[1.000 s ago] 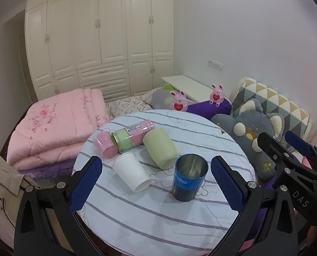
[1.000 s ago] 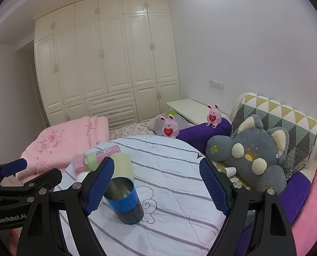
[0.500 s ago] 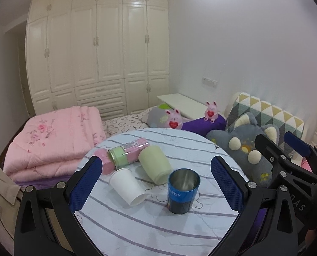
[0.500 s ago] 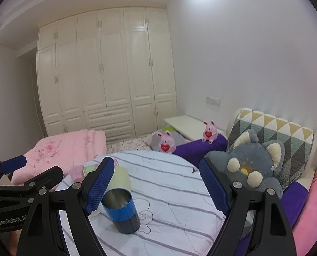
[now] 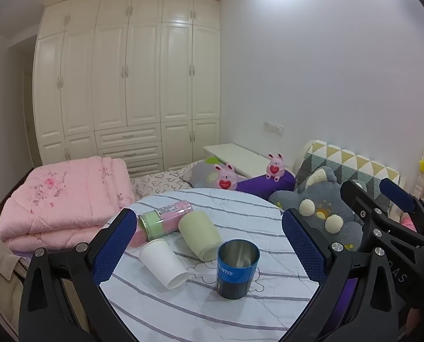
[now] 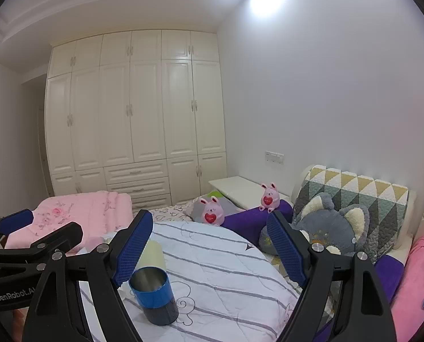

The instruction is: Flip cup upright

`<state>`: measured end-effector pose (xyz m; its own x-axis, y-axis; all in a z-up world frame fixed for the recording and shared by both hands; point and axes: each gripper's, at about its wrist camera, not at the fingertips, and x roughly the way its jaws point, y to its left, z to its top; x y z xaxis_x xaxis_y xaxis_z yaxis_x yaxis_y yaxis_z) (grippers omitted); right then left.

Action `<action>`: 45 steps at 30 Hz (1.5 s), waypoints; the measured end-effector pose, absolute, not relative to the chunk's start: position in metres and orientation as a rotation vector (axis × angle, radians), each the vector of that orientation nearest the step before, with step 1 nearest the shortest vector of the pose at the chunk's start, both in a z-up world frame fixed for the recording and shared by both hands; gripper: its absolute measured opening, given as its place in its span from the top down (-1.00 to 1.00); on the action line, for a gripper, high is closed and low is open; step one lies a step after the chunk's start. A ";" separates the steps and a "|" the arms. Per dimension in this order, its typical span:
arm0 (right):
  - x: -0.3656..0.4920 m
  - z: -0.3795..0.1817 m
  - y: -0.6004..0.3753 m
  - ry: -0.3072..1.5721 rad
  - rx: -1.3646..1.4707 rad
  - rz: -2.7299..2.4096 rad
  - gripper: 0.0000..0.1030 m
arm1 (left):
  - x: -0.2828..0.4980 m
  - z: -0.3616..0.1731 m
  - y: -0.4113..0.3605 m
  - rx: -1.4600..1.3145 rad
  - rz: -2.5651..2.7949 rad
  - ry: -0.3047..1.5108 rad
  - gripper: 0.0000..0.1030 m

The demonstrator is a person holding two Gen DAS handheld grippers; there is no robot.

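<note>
A blue metal cup (image 5: 237, 269) stands upright, mouth up, on the round striped table (image 5: 240, 313); it also shows in the right wrist view (image 6: 154, 296). A white paper cup (image 5: 163, 262), a pale green cup (image 5: 201, 235) and a pink and green bottle (image 5: 163, 218) lie on their sides behind it. My left gripper (image 5: 209, 245) is open and empty, above and back from the cups. My right gripper (image 6: 210, 253) is open and empty, to the right of the blue cup, and appears at the right of the left wrist view (image 5: 383, 208).
A folded pink quilt (image 5: 60, 193) lies left of the table. A grey plush elephant (image 5: 320, 208), two pink plush rabbits (image 5: 226, 176) and a triangle-patterned cushion (image 5: 351, 162) sit at the back right. White wardrobes (image 5: 126, 85) fill the far wall.
Both grippers have lifted and drawn back from the table, so the cups appear smaller and lower. Both stay open. The cups have not moved.
</note>
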<state>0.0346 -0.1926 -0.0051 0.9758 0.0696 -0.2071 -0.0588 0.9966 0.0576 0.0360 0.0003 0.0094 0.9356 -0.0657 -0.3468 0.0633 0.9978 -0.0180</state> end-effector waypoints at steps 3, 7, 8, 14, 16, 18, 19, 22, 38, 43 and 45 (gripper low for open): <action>0.036 -0.006 -0.192 0.219 0.051 0.064 -0.62 | 0.036 0.008 0.001 -0.007 -0.063 0.362 -1.00; 0.038 -0.007 -0.192 0.226 0.050 0.065 -0.62 | 0.037 0.007 0.002 -0.013 -0.064 0.370 -1.00; 0.037 -0.007 -0.191 0.227 0.050 0.065 -0.62 | 0.037 0.006 0.002 -0.013 -0.063 0.371 -1.00; 0.040 -0.010 -0.191 0.242 0.048 0.067 -0.62 | 0.038 0.005 0.003 -0.011 -0.059 0.374 -1.00; 0.041 -0.011 -0.191 0.248 0.049 0.069 -0.62 | 0.038 0.005 0.003 -0.009 -0.058 0.374 -1.00; 0.041 -0.011 -0.192 0.252 0.049 0.070 -0.62 | 0.037 0.004 0.003 -0.010 -0.059 0.374 -1.00; 0.041 -0.011 -0.191 0.252 0.049 0.069 -0.62 | 0.038 0.005 0.003 -0.011 -0.059 0.371 -1.00; 0.042 -0.012 -0.192 0.260 0.048 0.070 -0.62 | 0.039 0.002 0.006 -0.004 -0.055 0.376 -1.00; 0.045 -0.016 -0.189 0.287 0.048 0.072 -0.62 | 0.043 -0.003 0.010 -0.002 -0.058 0.388 -1.00; 0.047 -0.017 -0.188 0.290 0.047 0.071 -0.62 | 0.043 -0.002 0.009 -0.002 -0.058 0.389 -1.00; 0.047 -0.017 -0.188 0.292 0.048 0.071 -0.62 | 0.043 -0.002 0.009 -0.002 -0.058 0.387 -1.00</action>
<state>0.0466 -0.1882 -0.0165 0.9551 0.0769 -0.2863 -0.0631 0.9964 0.0572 0.0425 0.0087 -0.0021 0.9245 -0.0566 -0.3768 0.0560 0.9984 -0.0126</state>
